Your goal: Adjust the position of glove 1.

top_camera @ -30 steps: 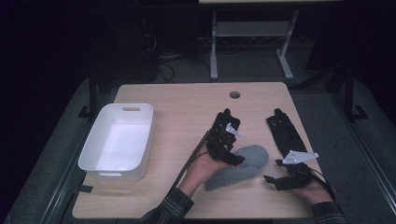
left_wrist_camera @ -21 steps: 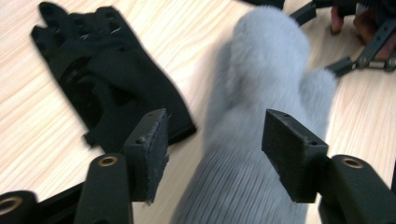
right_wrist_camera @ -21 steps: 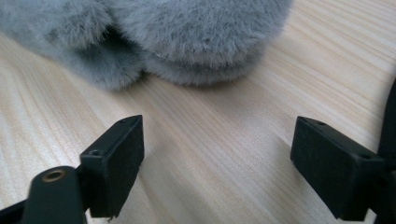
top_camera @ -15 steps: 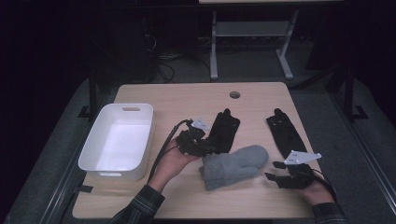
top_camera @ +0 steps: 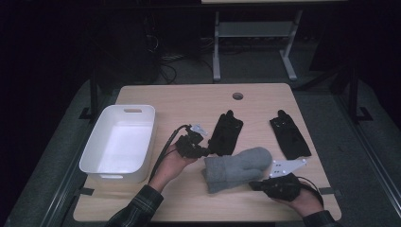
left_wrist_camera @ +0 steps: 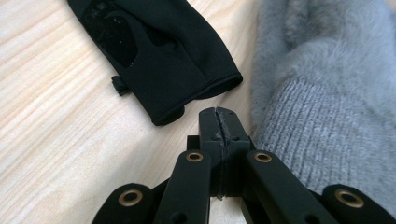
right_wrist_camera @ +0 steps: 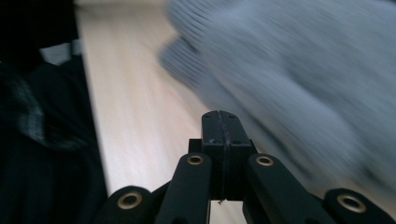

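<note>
A: Grey knit mitten pair (top_camera: 235, 168) lying flat near table (top_camera: 265, 97) front edge, between left gripper (top_camera: 201, 152) and right gripper (top_camera: 257, 185). Cuff end toward left gripper, rounded tips up and right.

B: Jaws?

A: Left gripper (left_wrist_camera: 219, 122) jaws pressed together, nothing between, just beside ribbed cuff (left_wrist_camera: 322, 144). Right gripper (right_wrist_camera: 219, 126) jaws likewise clenched on nothing, mitten (right_wrist_camera: 299, 70) blurred just ahead.

B: Handling estimate?

A: Soft, light, floppy; fuzzy surface, unlikely to slip. Expected to sag and drape once lifted, and the pair may part. Best hold judged at ribbed cuff: thicker, doubled edge, both layers pinched at once. Jaws need opening first.

B: Clearance?

A: Black glove (top_camera: 227, 132) just beside mitten's upper left, cuff (left_wrist_camera: 196, 93) close to left jaws; risk of snagging it on a wide approach. Second black glove (top_camera: 289, 137) farther right, apart from mitten. White bin (top_camera: 120, 142) at table's left, empty, rim clear. Open wood between bin and left hand. Front edge close beneath right hand; little room there.
</note>
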Demonstrator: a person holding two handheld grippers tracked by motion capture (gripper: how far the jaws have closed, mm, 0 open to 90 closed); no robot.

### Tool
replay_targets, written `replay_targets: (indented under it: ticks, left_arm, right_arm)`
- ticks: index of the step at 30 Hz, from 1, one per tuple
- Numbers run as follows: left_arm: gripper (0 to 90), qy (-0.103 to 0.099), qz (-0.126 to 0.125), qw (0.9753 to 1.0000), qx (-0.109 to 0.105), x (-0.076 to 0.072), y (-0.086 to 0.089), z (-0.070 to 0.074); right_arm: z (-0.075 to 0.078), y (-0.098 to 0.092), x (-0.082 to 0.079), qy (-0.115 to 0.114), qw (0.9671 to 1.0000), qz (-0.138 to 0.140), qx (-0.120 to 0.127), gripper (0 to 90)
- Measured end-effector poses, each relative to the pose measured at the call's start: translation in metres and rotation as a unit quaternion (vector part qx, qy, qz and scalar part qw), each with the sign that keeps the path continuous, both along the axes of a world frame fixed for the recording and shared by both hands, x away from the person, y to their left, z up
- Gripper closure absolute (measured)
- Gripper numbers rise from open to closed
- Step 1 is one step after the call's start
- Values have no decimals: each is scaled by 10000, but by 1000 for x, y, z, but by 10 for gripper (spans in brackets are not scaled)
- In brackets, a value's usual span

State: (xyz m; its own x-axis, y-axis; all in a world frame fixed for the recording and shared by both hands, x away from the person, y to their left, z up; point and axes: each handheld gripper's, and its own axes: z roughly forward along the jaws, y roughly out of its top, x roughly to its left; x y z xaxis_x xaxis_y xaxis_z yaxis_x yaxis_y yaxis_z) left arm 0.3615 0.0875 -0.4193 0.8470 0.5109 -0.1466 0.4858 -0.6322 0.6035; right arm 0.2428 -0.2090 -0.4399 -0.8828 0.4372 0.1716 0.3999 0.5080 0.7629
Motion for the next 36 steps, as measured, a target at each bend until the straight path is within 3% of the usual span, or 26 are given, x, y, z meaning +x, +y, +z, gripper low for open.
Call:
replay_targets:
  ticks: [7,8,14,15,17,18,19,21,24,28,31,36]
  left_arm:
    - [893,106,47,9999,-99,4,2,-3]
    - [893,122,0,9999,-23,5,3,-3]
    - [893,281,-28,9995,-132,6,2,-6]
    - [893,303,-75,9994,-131,6,1,-6]
    - [893,364,-145,9992,-60,5,0,-7]
    - [893,352,-156,9993,-36,5,0,-7]
    - [893,377,-110,9992,-118,4,-1,-7]
    - [894,417,-187,9989,-106,3,1,-5]
    - [894,477,-165,9984,-272,-1,1,-1]
    - [894,475,-256,9982,-243,-8,2,2]
    - [894,630,-328,9973,-188,-12,2,-2]
    - [866,497,-207,9985,-67,-14,4,-6]
  right_arm:
    - [0,57,3,-34,9984,559,32,900]
    - [-1,65,4,-19,9982,592,-15,900]
    - [-8,94,13,-122,9979,573,-268,900]
    - [-8,95,15,-232,9975,558,-357,900]
    - [-8,95,15,-149,9984,452,-306,900]
    - [-8,94,17,-247,9978,479,-376,900]
    - [-8,94,16,-186,9984,435,-321,900]
    - [-6,93,16,-256,9984,424,-274,900]
    - [-1,90,14,-349,9981,458,-213,900]
    - [3,86,9,-305,9980,528,-182,900]
    - [3,83,6,-265,9981,532,-187,900]
    - [3,76,6,-238,9983,501,-190,899]
